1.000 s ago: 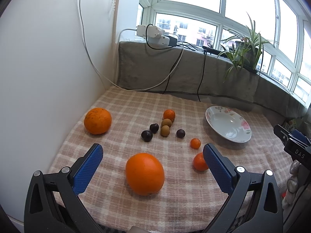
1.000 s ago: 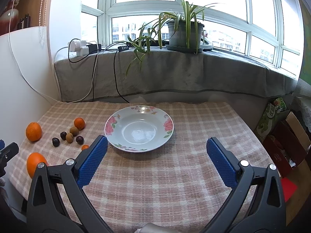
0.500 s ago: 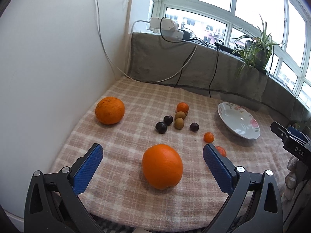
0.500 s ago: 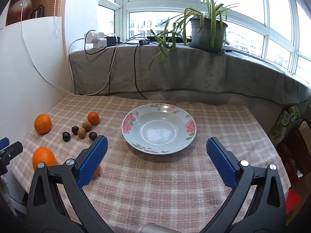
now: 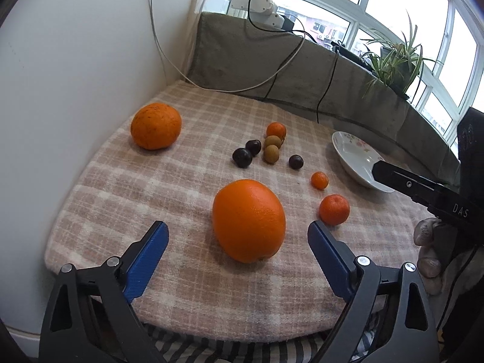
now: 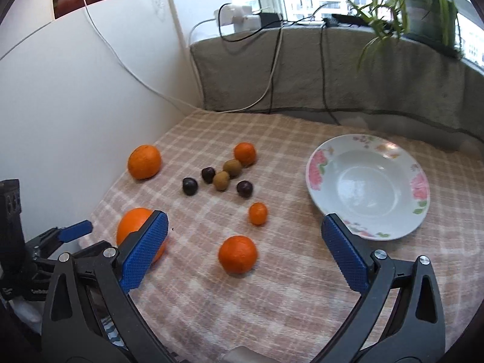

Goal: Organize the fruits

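Nothing is sorted yet, as far as the views are showing. The plate is sitting empty at the right of the right wrist view, and every fruit is lying on the checked cloth. In the left wrist view the big orange is resting low in the middle, a second orange is at the upper left by the white wall, and two mandarins are lying to the right toward the plate. The dark and brown small fruits are clustering at the centre with a third mandarin behind them.

The left gripper is closing its jaws around the big orange, which is lying between and just ahead of the pads; they are not touching it yet. The right gripper is standing wide, holding nothing, with the near mandarin between its fingers.

Compared with a second ago, the left gripper is sitting lower and closer to the big orange, which is looming larger, and its pads are standing narrower. The right view is turned from the plate toward the fruit, so the plate is now off to the right. All the moving of fruit is still to do.
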`<state>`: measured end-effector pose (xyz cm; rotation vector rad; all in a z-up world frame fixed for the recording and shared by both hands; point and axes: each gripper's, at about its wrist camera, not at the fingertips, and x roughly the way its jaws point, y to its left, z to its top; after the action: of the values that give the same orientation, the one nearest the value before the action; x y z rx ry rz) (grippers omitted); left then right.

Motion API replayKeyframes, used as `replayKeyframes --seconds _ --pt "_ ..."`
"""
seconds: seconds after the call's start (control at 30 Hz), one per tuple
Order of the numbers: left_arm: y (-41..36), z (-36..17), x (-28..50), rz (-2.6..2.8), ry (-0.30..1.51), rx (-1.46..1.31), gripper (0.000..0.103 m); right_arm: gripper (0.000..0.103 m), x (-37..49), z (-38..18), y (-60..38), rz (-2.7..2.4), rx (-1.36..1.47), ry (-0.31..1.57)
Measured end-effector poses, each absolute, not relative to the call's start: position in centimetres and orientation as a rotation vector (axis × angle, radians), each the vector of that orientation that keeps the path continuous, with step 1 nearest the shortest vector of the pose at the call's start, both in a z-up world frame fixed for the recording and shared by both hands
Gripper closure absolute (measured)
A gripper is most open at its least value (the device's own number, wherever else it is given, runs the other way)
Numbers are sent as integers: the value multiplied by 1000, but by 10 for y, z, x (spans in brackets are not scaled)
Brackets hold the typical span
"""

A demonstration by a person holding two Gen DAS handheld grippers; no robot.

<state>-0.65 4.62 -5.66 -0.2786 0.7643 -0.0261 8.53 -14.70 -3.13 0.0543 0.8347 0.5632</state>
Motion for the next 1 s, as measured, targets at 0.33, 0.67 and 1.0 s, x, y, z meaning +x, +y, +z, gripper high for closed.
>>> replayKeyframes --seconds 0.33,0.67,1.0 --pt "46 -72 -1 -92 823 -352 19 18 104 -58 -105 776 118 1037" --pt "44 -82 5 -121 853 -379 25 18 104 -65 -68 905 118 1126" --pt "47 -89 12 -133 867 -398 34 25 106 -85 -56 938 163 1209"
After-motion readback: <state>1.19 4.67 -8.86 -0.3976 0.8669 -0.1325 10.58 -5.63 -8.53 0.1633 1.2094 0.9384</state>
